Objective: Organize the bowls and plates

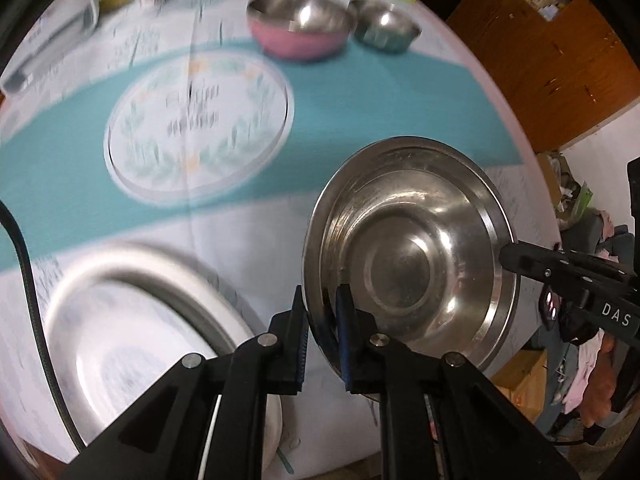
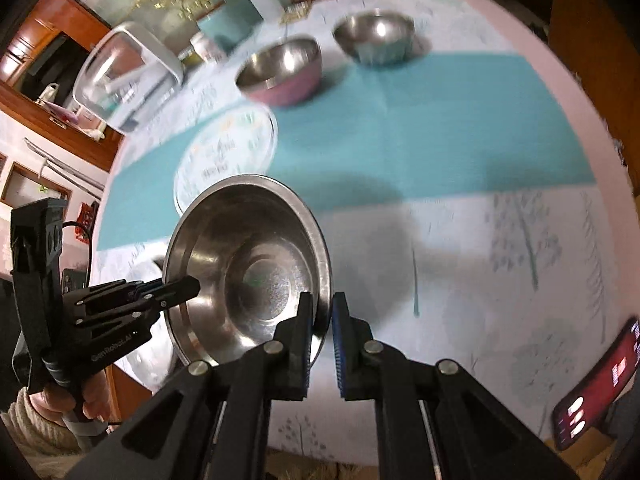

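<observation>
Grippers (image 1: 322, 316) (image 2: 323, 322) pinch round shiny steel plate's (image 1: 408, 248) thin rim

White letters "DAS" stand on the black body of the right gripper (image 1: 576, 276). On the left gripper (image 2: 176, 292), pale lettering on its black side seems to read "GenRoboLAI", though it is small and tilted. Dark print on the round printed plate (image 1: 199, 128) is too blurred to read.
</observation>
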Tool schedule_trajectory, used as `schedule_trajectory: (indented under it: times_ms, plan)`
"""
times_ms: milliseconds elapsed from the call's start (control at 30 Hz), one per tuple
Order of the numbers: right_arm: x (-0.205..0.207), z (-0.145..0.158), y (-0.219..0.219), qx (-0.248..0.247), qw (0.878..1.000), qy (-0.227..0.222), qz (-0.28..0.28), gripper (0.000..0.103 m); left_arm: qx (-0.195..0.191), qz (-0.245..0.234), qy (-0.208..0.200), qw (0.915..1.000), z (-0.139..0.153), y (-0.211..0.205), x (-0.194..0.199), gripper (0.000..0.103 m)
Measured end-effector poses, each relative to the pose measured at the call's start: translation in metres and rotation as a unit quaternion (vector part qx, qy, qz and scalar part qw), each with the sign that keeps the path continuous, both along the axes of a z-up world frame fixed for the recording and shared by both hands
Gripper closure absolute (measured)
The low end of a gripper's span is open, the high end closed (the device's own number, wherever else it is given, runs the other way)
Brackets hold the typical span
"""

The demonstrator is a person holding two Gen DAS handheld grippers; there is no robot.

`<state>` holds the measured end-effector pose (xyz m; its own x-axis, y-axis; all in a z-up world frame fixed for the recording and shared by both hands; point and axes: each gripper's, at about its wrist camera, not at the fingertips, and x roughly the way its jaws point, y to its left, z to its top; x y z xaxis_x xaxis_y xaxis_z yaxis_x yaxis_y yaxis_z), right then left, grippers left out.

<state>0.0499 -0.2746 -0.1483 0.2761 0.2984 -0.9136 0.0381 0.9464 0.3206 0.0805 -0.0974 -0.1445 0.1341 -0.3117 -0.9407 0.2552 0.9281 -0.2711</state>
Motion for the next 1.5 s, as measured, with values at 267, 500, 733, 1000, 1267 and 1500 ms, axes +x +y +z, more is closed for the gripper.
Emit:
schedule_trajectory:
  times_ms: [267,500,733,1000,1267,1500]
  plan:
    - [-0.017,-0.026,0.001,-0.012,0.999,0.029,-0.014,0.094,0.014,-0.011,0.017,0.9997,-0.02,-0.006,-0.017,0.092]
    - [-0.023,-0.032,-0.006,-0.021,0.999,0.032,-0.036,0.094,0.014,-0.011,0.023,0.9996,-0.031,-0.013,-0.018,0.092]
    - [-0.026,-0.031,-0.006,-0.023,0.999,0.025,-0.038,0.094,0.019,-0.006,0.013,0.9997,-0.032,-0.018,-0.018,0.091]
    - [-0.024,-0.028,-0.004,-0.03,0.999,0.023,-0.035,0.094,0.02,0.018,0.004,0.9996,-0.026,-0.017,-0.018,0.045]
    - [-0.028,-0.015,-0.007,-0.036,0.999,0.006,-0.038,0.093,0.028,0.042,-0.023,0.9985,0.006,0.003,-0.024,0.035]
    - [-0.028,0.012,-0.004,-0.023,0.999,-0.034,-0.031,0.093,0.03,0.056,-0.09,0.9939,0.06,0.012,-0.029,0.026]
